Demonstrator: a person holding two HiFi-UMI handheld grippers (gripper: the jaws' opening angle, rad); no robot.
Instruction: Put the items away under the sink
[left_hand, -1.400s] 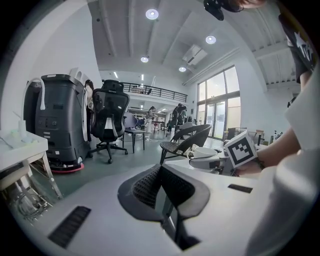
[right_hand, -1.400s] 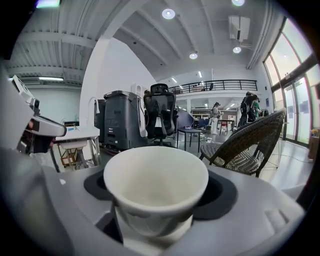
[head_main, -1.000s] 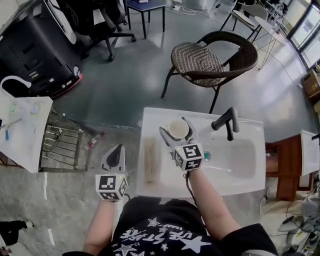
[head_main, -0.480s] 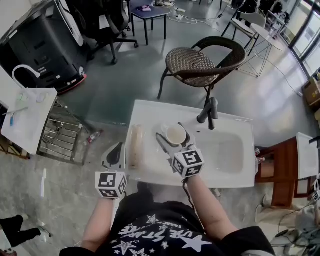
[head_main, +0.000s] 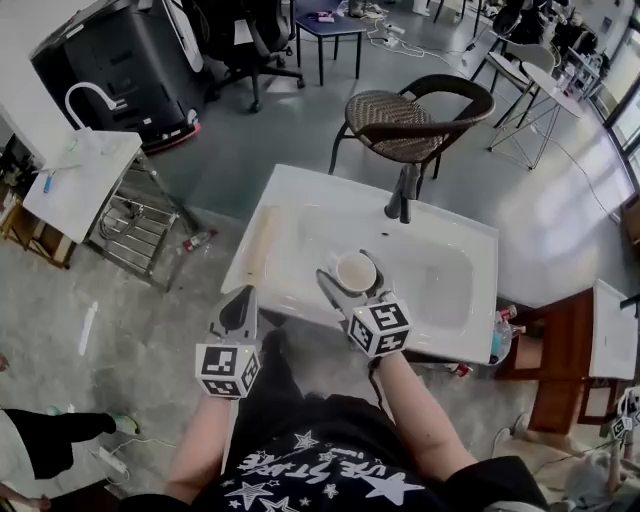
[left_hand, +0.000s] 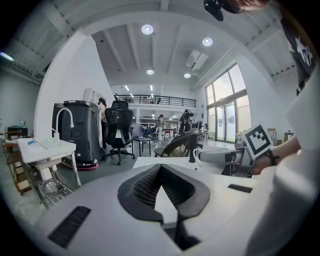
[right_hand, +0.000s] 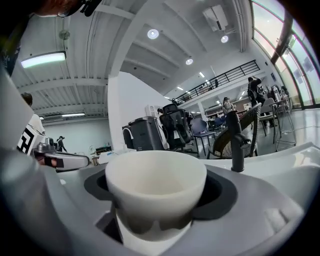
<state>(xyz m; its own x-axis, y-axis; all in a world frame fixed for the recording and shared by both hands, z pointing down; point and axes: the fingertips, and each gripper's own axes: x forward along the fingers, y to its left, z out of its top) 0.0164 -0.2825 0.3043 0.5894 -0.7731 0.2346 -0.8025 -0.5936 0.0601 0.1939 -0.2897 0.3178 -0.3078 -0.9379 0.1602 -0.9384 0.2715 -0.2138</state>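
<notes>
A cream cup (head_main: 355, 271) is held upright between the jaws of my right gripper (head_main: 352, 276), which is shut on it above the front left part of the white sink (head_main: 440, 300). In the right gripper view the cup (right_hand: 155, 185) fills the middle, with the black faucet (right_hand: 235, 142) behind it. My left gripper (head_main: 238, 301) hangs just off the sink's front left corner. Its jaws meet at the tip (left_hand: 161, 167) and hold nothing. A pale wooden roll (head_main: 259, 245) lies along the sink's left edge.
The black faucet (head_main: 403, 193) stands at the sink's far edge, with a wicker chair (head_main: 410, 115) behind it. A second small washstand (head_main: 85, 170) and a metal rack (head_main: 135, 235) are at the left. A wooden cabinet (head_main: 560, 350) stands at the right. Bottles (head_main: 500, 330) sit low beside the sink.
The right gripper has carried the cup from the counter left of the faucet toward the sink's front edge. The sink now lies farther out in the head view. The left gripper stays shut.
</notes>
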